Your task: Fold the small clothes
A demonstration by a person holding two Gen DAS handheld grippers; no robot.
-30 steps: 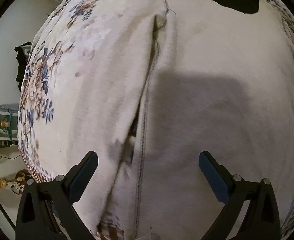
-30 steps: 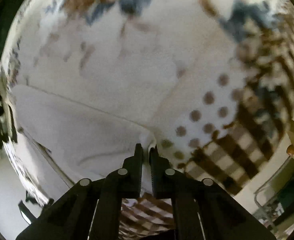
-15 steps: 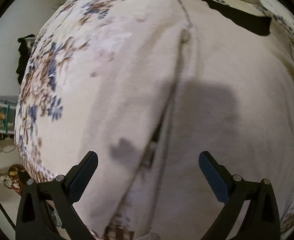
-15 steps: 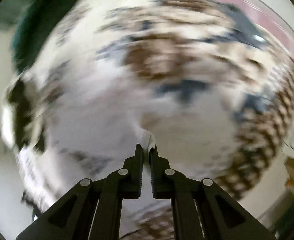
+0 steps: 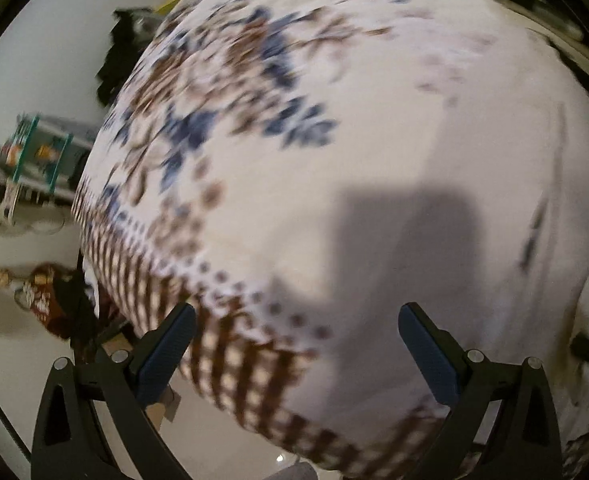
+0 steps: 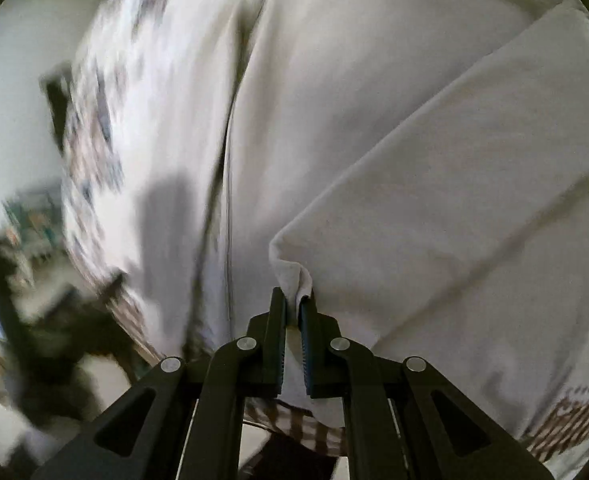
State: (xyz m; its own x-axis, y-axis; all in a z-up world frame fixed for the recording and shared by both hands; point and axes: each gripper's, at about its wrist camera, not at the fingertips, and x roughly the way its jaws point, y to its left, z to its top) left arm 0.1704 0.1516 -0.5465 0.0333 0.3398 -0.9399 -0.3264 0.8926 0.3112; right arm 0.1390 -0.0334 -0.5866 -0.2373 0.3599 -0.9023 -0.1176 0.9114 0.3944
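A cream-white garment lies spread on a floral bedspread. My right gripper is shut on a corner of the garment, and a folded flap stretches from the jaws up to the right over the rest of the cloth. My left gripper is open and empty, hovering over the bedspread near its checked border. The garment shows at the right of the left wrist view, blurred.
The bed edge with a brown checked border runs along the lower left. Beyond it is pale floor, a teal shelf rack and dark items by the wall. A dark shape lies beside the bed.
My right gripper has swung the held corner across, laying a flap over the garment. My left gripper has moved left, off the garment seam toward the bed edge, still open.
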